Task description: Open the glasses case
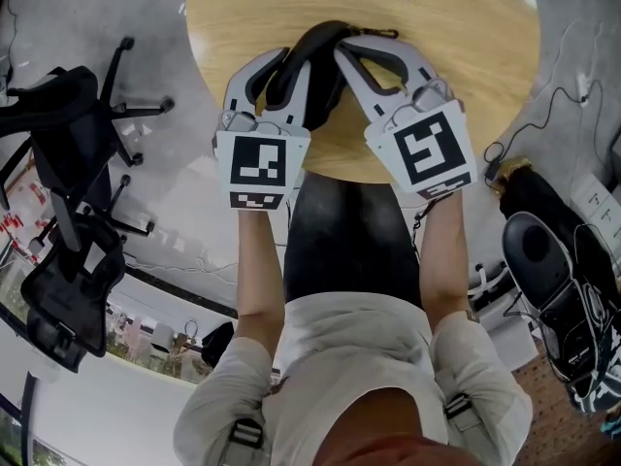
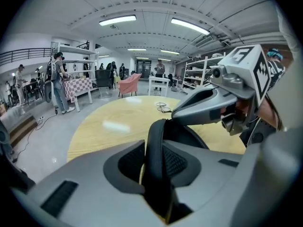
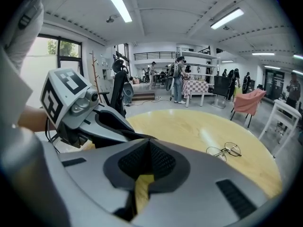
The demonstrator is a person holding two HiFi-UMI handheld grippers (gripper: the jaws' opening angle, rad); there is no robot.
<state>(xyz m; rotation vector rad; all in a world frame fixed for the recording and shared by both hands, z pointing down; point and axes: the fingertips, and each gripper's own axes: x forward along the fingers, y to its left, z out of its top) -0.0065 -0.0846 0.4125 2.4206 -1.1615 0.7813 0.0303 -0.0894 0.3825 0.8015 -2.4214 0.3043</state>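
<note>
The glasses case (image 1: pixel 315 51) stands on edge at the near side of the table (image 1: pixel 466 56), between my two claws. My left claw (image 2: pixel 155 160) is clamped across its thick black rim. My right claw (image 3: pixel 148 143) is pinched tight, on its thin flap as far as I can judge. Both grips look set, but I see no gap yet, so parting the lid remains.

The glasses case (image 1: pixel 315 66) lies mostly hidden under the fingers (image 1: pixel 376 74).
</note>
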